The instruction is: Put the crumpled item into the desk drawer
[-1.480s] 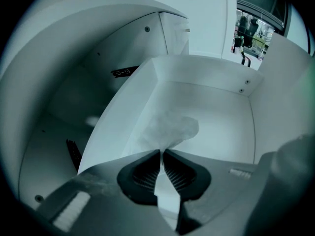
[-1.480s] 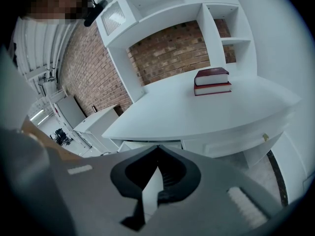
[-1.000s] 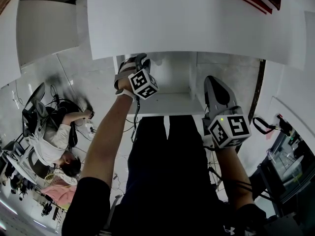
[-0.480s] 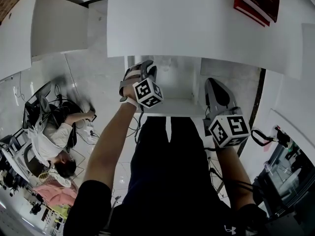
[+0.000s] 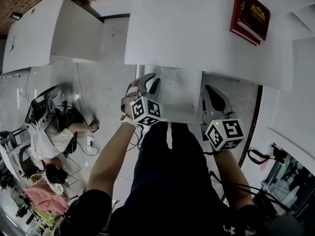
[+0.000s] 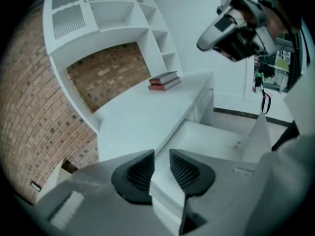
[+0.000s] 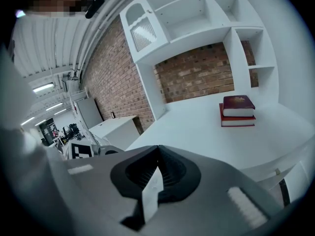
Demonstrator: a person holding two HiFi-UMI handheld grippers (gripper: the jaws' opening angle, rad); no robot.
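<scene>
I get bright, even light off the white worktop point(image 5: 197, 28), with strip lights point(image 7: 43, 87) glowing overhead. Both gripper views bow hard and darken at the rims; my left tool point(image 6: 162, 157) looks soft.

Books point(image 5: 250, 17) on desk point(image 5: 187, 28), far right; drawer point(image 5: 177, 95) below front edge.

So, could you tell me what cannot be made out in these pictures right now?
White item: only a sliver shows in the right gripper view, clamped in the right gripper; shape hidden by it.
Drawer: head view, left side behind the left gripper.
Books: titles too small in every view.
</scene>
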